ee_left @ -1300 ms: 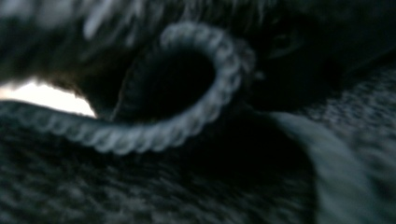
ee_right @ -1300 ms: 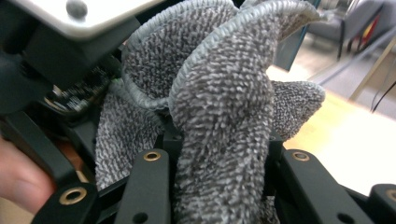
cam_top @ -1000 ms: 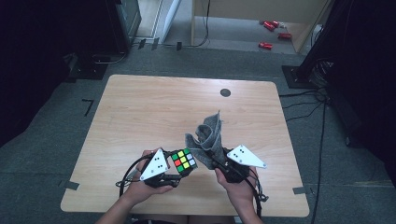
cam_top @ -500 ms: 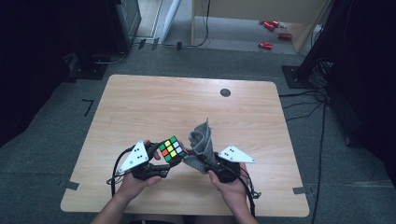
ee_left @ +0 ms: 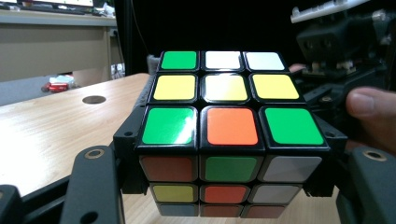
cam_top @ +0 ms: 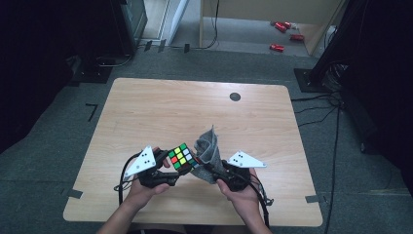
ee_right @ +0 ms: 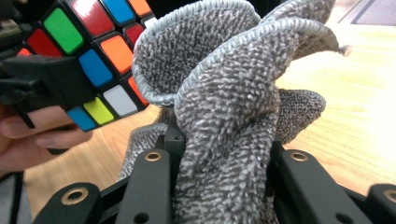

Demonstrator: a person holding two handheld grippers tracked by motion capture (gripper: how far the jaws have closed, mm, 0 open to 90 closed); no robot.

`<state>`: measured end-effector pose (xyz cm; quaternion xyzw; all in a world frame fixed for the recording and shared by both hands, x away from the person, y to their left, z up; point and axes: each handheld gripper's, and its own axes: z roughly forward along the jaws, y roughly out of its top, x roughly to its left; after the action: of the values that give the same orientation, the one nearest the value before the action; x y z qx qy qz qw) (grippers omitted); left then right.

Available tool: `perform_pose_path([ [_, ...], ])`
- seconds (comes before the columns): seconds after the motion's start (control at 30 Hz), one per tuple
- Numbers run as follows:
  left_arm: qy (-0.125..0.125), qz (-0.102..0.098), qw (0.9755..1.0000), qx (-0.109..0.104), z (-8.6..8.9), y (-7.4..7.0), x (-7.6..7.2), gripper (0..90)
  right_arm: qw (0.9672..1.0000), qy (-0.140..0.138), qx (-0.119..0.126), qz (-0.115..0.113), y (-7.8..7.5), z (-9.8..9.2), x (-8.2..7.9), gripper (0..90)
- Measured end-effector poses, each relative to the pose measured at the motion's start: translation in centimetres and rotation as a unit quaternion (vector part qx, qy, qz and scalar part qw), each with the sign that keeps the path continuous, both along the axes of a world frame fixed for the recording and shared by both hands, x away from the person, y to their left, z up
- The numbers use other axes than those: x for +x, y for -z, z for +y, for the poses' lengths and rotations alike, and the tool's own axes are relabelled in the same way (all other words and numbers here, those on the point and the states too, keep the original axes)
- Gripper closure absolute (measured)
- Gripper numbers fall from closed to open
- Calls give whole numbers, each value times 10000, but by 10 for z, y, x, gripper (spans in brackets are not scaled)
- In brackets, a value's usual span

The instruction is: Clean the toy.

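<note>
High view overhead, facing forward-down; claw views close, level; share cube (cam_top: 181,157).

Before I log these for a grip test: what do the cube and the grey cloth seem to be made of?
The cube looks like hard black plastic with glossy coloured tiles; the green one shows a bright glare. The grey cloth looks like soft knitted or terry fabric, matt, with a looped speckled weave and a stitched hem; the fibre itself I cannot tell.

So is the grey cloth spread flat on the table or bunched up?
Bunched up. The grey cloth stands in crumpled folds, pinched in the right gripper and lifted beside the cube, not spread on the table.
</note>
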<state>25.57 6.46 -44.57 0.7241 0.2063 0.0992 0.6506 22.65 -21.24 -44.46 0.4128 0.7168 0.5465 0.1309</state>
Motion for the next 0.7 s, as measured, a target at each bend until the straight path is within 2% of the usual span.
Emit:
perform_pose_path([
  [0.07, -22, -20, 9999, 168, -1, 2, 0, 341, 9998, -16, 145, -127, -6, -1, -2, 675],
  [0.2, 77, 21, 9993, 360, -8, 7, 0, 340, 9965, -159, 501, -645, -25, -1, -12, 669],
  [0.23, 93, -2, 9993, 362, -9, 7, -2, 340, 9962, -169, 505, -689, -26, 0, -14, 667],
  [0.3, 69, -32, 9993, 374, -9, 6, -3, 341, 9965, -161, 345, -742, -25, 3, -15, 664],
  [0.37, 5, -13, 9996, 276, -5, 5, -1, 340, 9974, -188, 292, -628, -19, 4, -12, 665],
  [0.5, -178, 111, 9997, -99, 7, -1, 4, 341, 9992, -167, 58, -357, -5, 3, -4, 665],
  [0.6, -228, 231, 9989, -350, 14, -5, 6, 340, 9991, -105, -114, -407, -1, 3, -3, 664],
  [0.7, -154, 350, 9979, -529, 13, -6, 5, 340, 9979, -284, -211, -541, 2, 10, -5, 661],
])
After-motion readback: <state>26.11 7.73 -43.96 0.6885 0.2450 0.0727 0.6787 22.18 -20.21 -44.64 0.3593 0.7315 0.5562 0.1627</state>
